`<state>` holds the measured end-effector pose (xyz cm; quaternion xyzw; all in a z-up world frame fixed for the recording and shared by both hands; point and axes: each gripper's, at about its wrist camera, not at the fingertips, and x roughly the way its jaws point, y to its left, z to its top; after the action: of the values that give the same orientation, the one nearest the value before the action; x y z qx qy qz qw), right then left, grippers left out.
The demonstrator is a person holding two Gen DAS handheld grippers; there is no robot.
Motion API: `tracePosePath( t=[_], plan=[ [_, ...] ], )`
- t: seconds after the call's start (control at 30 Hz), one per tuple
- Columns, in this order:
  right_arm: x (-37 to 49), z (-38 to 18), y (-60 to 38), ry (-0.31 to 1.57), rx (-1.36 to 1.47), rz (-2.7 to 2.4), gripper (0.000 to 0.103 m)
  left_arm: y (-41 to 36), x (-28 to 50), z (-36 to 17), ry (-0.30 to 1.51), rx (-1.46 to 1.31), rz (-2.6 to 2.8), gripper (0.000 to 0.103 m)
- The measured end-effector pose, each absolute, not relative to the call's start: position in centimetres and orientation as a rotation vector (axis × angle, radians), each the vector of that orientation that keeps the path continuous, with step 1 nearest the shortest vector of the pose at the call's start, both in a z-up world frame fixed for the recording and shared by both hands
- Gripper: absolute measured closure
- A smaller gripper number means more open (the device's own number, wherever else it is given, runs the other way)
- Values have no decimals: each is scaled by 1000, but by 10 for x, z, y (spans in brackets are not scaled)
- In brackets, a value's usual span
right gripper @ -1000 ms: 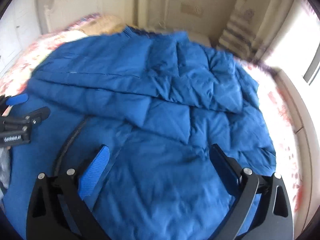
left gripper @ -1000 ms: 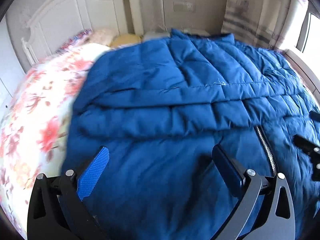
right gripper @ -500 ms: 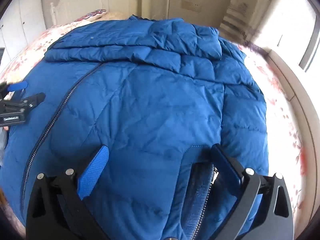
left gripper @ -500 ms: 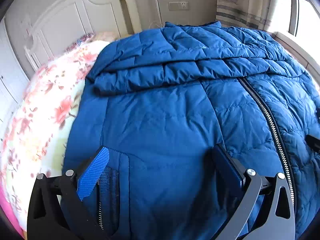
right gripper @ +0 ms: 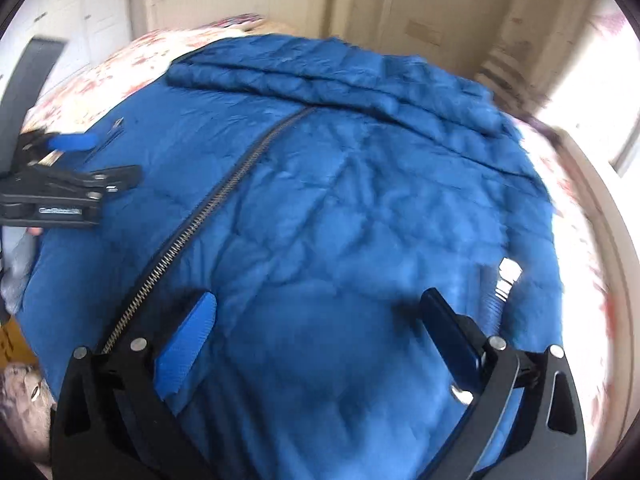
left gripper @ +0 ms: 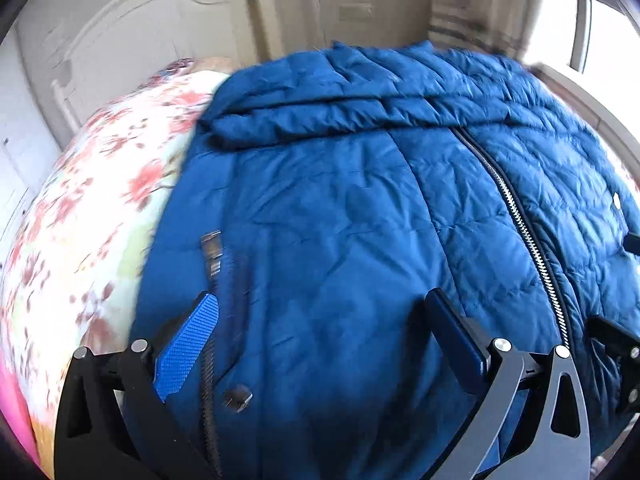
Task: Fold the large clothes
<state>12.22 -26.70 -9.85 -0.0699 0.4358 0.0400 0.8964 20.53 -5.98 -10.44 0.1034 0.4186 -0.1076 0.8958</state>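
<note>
Blue quilted fabric is filling both views: a puffy down jacket [left gripper: 340, 220] is lying spread front-up on a floral bedspread [left gripper: 92, 200], with its sleeves folded across the upper part near the headboard [left gripper: 132, 40] and its main zipper [left gripper: 520, 224] running down the middle, closed as far as can be seen.

Above the jacket's lower left panel, the left gripper [left gripper: 320, 336] is hovering with its jaws spread wide and nothing between them, close to a pocket zipper [left gripper: 212, 256]. On the opposite lower panel, the right gripper [right gripper: 320, 332] is hanging in the same way, jaws parted and gripping nothing, with another pocket zipper pull [right gripper: 506, 276] glinting just beside its dark finger. Whether either one is touching the cloth cannot be told from here (both views are motion-blurred).

As a judgement, the jacket is looking light for its bulk, soft and springy, so any fold is likely to puff back up unless pressed down. The shell seems smooth and probably slippery, so a shallow pinch may be sliding off. Better holds are looking like the bottom hem corners on either side, where the fabric is stitched flat and thinner, rather than the padded middle. Taking both corners together should be letting the lower half lift evenly toward the folded sleeves.
</note>
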Motion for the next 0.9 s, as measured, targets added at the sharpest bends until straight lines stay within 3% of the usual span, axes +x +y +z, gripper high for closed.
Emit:
tracePosePath(
  t=[0.2, 0.43, 0.53, 0.9],
  plan=[
    [73, -115, -275, 846, -125, 174, 3, -46, 175, -121, 819, 226, -261, 4],
    [38, -89, -286, 792, -193, 99, 3, -34, 138, -110, 801, 240, -264, 4],
    [38, -111, -310, 889, -149, 116, 3, -19, 127, -124, 787, 225, -273, 4],
    [-27, -108, -354, 841, -89, 65, 3, 26, 97, -120, 784, 186, -228, 4]
  ],
)
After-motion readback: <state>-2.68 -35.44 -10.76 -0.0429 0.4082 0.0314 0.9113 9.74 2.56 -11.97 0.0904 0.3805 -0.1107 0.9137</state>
